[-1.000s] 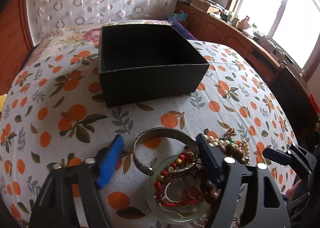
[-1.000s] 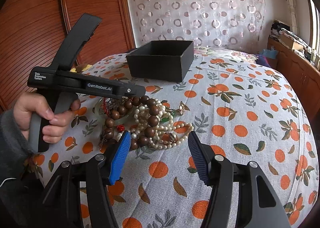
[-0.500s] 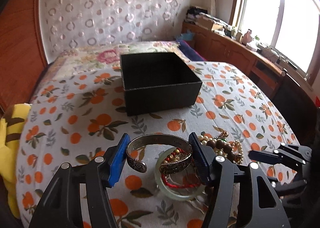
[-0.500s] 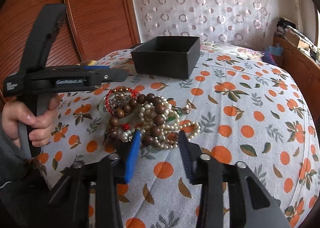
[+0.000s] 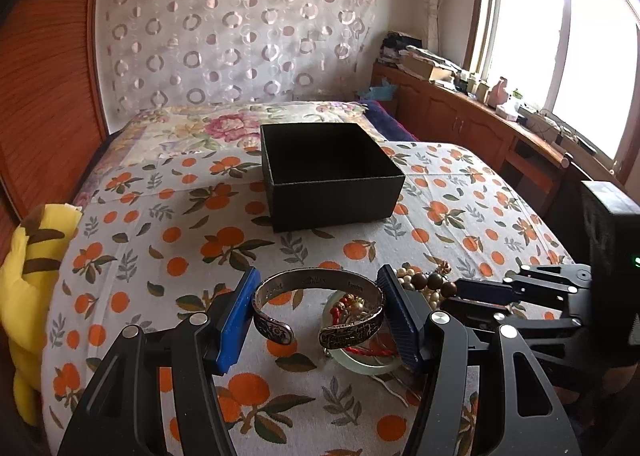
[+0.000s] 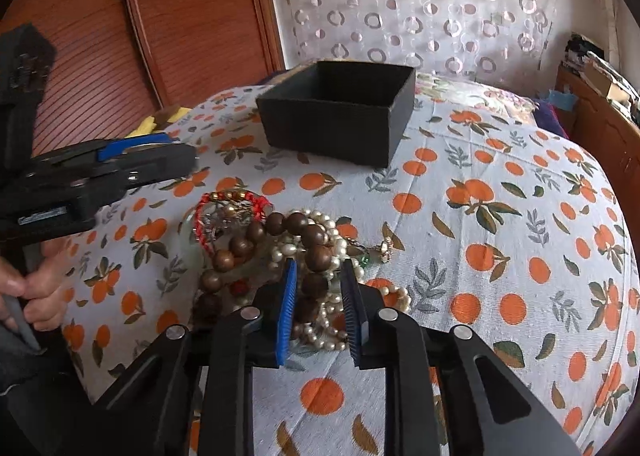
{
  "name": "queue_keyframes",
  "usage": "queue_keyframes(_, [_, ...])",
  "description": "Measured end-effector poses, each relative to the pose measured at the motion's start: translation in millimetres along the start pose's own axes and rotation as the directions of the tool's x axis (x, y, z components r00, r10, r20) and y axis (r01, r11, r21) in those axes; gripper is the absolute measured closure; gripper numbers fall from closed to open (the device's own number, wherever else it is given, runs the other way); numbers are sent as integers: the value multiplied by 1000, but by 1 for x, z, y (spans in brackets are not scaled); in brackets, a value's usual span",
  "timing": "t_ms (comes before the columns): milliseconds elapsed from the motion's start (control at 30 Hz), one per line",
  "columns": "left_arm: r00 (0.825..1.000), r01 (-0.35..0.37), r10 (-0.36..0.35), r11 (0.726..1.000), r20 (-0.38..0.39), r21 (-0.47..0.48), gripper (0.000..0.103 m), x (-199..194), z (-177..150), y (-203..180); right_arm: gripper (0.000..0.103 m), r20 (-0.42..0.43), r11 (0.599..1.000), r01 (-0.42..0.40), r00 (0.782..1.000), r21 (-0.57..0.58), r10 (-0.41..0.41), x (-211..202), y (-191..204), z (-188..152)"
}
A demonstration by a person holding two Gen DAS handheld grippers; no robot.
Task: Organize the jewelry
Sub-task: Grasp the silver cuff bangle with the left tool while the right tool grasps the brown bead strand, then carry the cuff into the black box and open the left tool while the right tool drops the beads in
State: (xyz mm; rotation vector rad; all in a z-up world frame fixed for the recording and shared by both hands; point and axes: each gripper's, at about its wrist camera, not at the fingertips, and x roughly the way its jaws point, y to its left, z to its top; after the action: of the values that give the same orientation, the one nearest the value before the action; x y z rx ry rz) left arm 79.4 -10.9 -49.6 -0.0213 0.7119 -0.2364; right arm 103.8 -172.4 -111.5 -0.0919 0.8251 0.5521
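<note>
Box (image 5: 332,172) far on bed, bare inside. Left gripper (image 5: 316,316) clamped on silver cuff (image 5: 318,306), lifted. Right gripper (image 6: 318,298) closing around wooden beads (image 6: 310,252), contact unclear. Pile (image 6: 280,248) near, unsorted.

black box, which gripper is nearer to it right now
Left. The left gripper, holding the silver cuff, sits just short of the black box. The right gripper is farther back, its fingers around brown beads in the pile.
</note>
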Motion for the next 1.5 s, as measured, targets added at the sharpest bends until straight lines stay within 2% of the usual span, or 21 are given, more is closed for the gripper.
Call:
queue_keyframes(133, [1000,4,-4,1000,1,0,45,-1,-1,-1,79,-7,1000,-12,1000,-2,12,2,-1,2])
queue_keyframes(200, [1000,7,-7,1000,0,1,45,0,-2,-2,87,-11,1000,-22,1000,-7,22,2,0,3])
queue_keyframes(300, [1000,7,-7,1000,1,1,45,-1,-2,-3,88,-13,999,-30,999,-33,30,1,3,4])
queue_keyframes(500, [1000,3,-3,1000,10,-2,45,-2,-3,-4,88,48,996,-74,996,-39,76,-18,8,12])
queue_keyframes(767, [1000,-1,1,1000,30,-8,45,-7,-1,-2,88,136,994,-84,986,-70,93,-51,17,29])
queue_keyframes(1167, [998,-10,10,1000,57,7,45,-5,20,2,88,235,995,-40,970,-95,61,-84,8,55])
queue_keyframes(1500, [998,-12,11,1000,65,24,45,21,59,-1,88,270,996,29,963,-79,-7,-93,-20,73])
